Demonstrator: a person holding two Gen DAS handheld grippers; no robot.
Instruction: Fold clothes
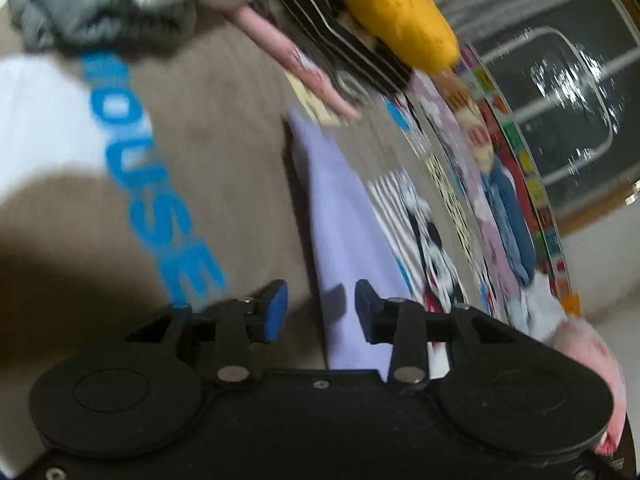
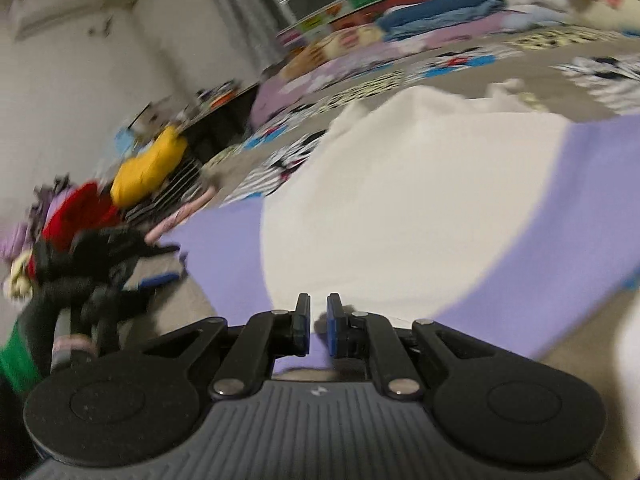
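We find the lilac garment (image 1: 344, 216) spread flat on the patterned bedspread (image 1: 436, 240), its long axis running from the left gripper (image 1: 320, 312) away toward the yellow garment (image 1: 392, 8) in the clothes pile beyond it. The left gripper's jaws stand apart over the lilac cloth, gripping nothing. From the right wrist view, the right gripper (image 2: 318, 330) shows only a narrow gap between its jaws, nothing between them, above the garment's cream panel (image 2: 400, 208); containers we cannot identify.

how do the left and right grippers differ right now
The left gripper has its jaws set well apart; the right gripper shows only a narrow slit. The left one's base is plain black, the right one's ribbed grey. Both have blue pads, hold nothing, and point over the lilac garment.
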